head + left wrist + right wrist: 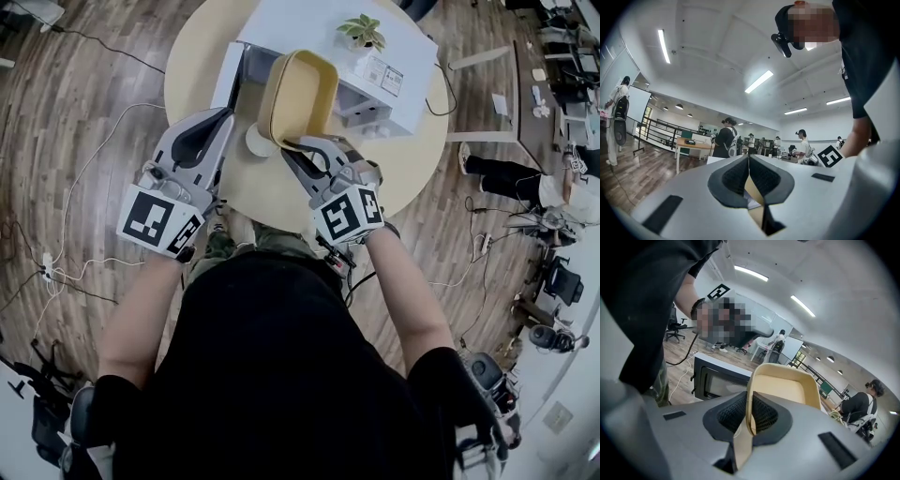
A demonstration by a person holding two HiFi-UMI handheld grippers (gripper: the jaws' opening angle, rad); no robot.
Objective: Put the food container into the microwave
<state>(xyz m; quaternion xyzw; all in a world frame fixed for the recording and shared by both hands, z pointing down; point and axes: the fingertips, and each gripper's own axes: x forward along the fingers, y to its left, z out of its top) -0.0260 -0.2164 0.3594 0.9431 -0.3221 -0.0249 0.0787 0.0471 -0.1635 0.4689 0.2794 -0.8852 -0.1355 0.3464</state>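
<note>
Now, right tool (pixel 749 417) clamped on food container (pixel 785 385) rim — container tipped on edge, near microwave (pixel 717 378), left tool (pixel 749 171) closed, empty.

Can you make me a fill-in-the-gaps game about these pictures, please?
1. The food container is coloured ____.
2. It is pinched between the fingers of the ____ gripper.
3. The little plant sits on top of the ____.
4. The left gripper holds ____.

Missing words: yellow; right; microwave; nothing.
</note>
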